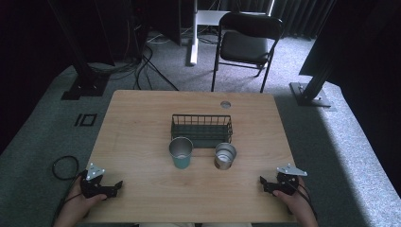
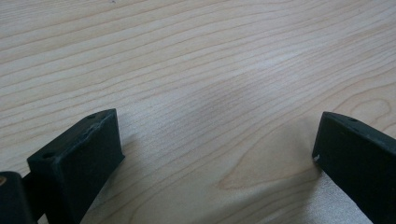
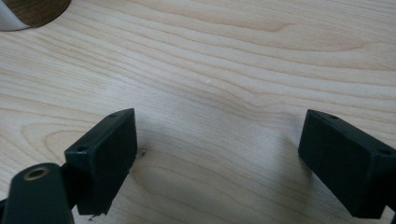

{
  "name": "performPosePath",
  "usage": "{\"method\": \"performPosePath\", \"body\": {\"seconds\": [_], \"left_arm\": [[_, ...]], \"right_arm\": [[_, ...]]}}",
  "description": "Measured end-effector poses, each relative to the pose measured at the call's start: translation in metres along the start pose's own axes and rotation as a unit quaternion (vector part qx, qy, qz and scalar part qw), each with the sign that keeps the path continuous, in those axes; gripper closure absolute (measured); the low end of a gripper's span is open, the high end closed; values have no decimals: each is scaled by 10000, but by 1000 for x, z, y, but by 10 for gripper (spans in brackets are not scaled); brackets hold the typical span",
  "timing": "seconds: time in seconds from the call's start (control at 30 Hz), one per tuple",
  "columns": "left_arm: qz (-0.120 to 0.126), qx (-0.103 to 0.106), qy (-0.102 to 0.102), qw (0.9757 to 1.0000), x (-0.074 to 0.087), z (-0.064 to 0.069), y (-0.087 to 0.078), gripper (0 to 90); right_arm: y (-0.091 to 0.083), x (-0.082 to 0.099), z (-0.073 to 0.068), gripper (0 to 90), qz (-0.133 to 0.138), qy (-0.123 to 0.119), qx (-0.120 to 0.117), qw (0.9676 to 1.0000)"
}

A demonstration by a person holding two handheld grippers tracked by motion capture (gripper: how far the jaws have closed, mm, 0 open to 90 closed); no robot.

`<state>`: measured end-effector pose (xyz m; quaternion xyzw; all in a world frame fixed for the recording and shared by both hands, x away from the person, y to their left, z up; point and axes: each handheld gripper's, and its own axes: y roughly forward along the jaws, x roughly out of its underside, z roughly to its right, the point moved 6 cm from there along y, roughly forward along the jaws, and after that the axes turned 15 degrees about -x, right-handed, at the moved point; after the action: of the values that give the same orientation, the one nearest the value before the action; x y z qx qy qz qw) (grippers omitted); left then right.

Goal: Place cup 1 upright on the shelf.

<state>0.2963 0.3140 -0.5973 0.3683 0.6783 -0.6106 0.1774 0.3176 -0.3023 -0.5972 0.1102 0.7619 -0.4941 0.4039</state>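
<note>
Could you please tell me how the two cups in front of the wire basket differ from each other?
The teal cup stands taller than the brown cup. The teal cup's outside is blue-green, the brown cup's brownish with a pale base. The teal cup stands nearer the left gripper, the brown cup nearer the right gripper. Both stand upright, open-topped, metallic inside, before the basket.

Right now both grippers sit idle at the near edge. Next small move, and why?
Probably ease the left gripper forward toward the teal cup: its jaws stand wide open over bare table, and that cup stands upright just ahead, near the wire basket.
</note>
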Motion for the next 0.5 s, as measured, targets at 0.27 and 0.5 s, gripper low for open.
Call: {"method": "performPosePath", "body": {"seconds": [0.27,0.5], "left_arm": [[4,-1,0,10000,0,0,0,19],[3,-1,-1,10000,0,0,0,19]], "right_arm": [[0,0,0,113,0,-7,4,10000],[2,-2,-2,119,16,32,35,10000]]}}
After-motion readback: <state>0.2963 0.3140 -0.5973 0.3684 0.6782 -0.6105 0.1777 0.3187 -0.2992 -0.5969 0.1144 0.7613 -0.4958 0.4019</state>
